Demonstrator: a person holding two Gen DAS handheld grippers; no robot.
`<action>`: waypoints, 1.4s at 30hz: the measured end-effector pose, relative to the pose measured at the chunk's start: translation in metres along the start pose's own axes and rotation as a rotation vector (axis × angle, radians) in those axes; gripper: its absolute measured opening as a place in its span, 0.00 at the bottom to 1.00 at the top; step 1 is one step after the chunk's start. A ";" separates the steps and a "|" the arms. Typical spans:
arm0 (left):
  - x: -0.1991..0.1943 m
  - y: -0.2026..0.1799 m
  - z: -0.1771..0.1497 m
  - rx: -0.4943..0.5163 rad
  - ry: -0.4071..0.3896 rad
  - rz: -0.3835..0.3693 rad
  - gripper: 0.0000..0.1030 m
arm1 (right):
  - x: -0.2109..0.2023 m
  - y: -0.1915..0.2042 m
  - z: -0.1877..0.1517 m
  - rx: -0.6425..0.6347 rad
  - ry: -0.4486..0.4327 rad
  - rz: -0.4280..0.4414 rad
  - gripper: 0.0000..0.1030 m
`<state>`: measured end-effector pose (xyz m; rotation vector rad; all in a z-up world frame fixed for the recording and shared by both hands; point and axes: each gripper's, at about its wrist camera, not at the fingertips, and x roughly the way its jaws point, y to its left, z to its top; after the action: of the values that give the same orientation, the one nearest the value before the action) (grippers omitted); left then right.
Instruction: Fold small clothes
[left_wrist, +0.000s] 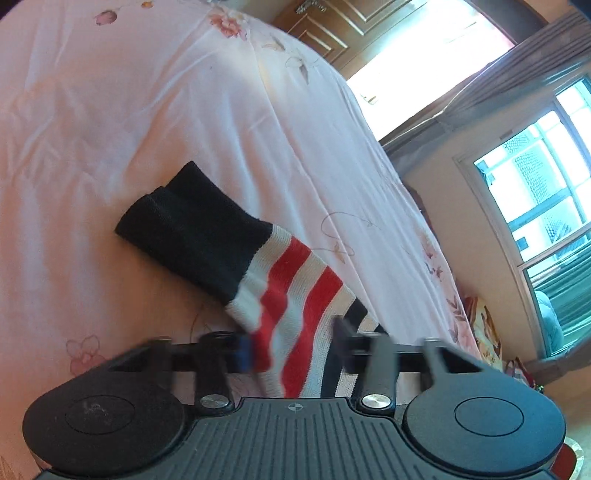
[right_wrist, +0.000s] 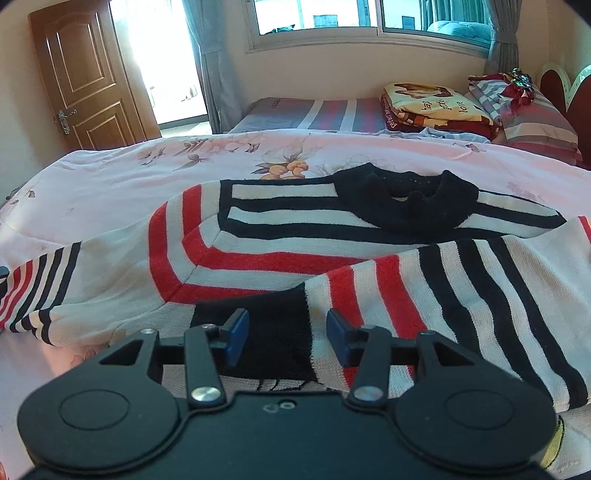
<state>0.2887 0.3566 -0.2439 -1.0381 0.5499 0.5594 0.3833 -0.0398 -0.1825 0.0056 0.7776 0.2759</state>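
Observation:
A red, white and black striped sweater lies flat on the pink flowered bed sheet, its black collar at the far side. In the right wrist view one sleeve is folded across the body, and its black cuff lies between the blue pads of my right gripper, which stand apart. In the left wrist view the other sleeve stretches away to its black cuff. My left gripper is blurred, with the striped sleeve fabric bunched between its fingers.
A second bed with a striped cover, a folded blanket and a pillow stand beyond the sweater. A wooden door is at the far left and a window behind. The bed's edge drops off at the right in the left wrist view.

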 end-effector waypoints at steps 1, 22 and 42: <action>0.001 0.003 0.001 -0.026 0.007 -0.005 0.06 | 0.000 0.000 0.000 -0.001 -0.006 -0.005 0.45; -0.040 -0.284 -0.258 0.864 0.302 -0.499 0.07 | -0.068 -0.110 -0.023 0.265 -0.070 -0.013 0.47; -0.075 -0.267 -0.214 0.843 0.086 -0.280 1.00 | -0.064 -0.084 -0.026 0.126 -0.075 0.086 0.69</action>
<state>0.3776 0.0447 -0.1109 -0.3204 0.6222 0.0053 0.3423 -0.1393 -0.1659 0.1676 0.7205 0.3064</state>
